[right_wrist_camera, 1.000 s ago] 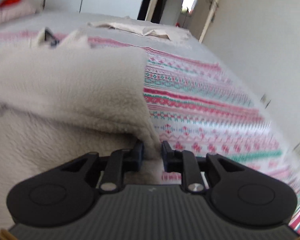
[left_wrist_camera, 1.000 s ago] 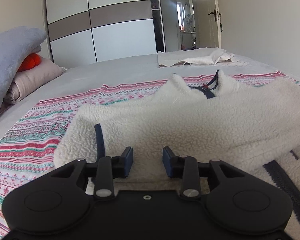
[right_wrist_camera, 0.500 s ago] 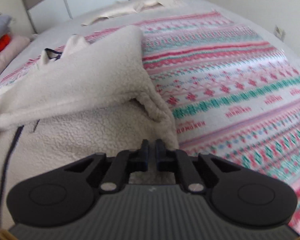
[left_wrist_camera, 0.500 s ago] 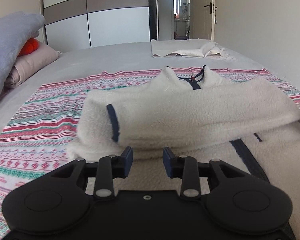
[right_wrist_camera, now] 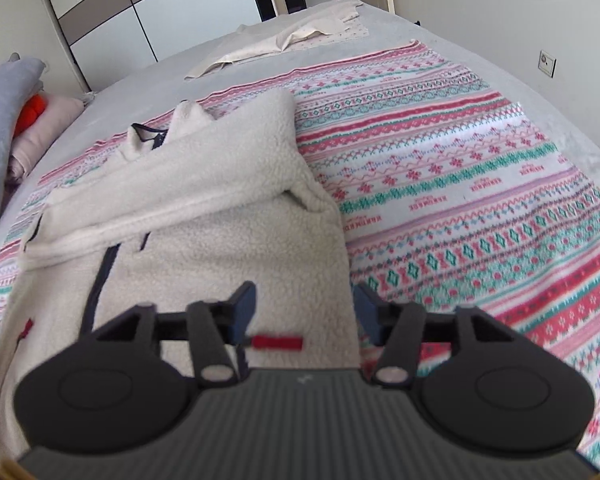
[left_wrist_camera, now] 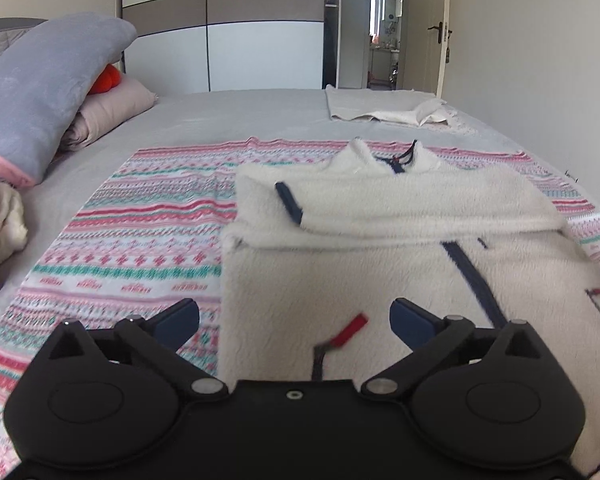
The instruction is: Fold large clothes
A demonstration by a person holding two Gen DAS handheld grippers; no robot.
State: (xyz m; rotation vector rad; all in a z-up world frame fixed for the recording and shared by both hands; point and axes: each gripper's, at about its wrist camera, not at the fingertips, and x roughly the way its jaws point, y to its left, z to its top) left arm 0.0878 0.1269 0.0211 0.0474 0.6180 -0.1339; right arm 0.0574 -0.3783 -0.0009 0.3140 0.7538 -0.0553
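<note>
A cream fleece jacket with navy trim (left_wrist_camera: 380,248) lies on a pink, green and white patterned blanket (left_wrist_camera: 140,240) spread over the grey bed (left_wrist_camera: 240,116), both sleeves folded across its chest. The left gripper (left_wrist_camera: 294,316) hovers above the jacket's lower left edge, jaws wide apart. The right gripper (right_wrist_camera: 306,306) hovers over its lower right edge, jaws apart and empty.
</note>
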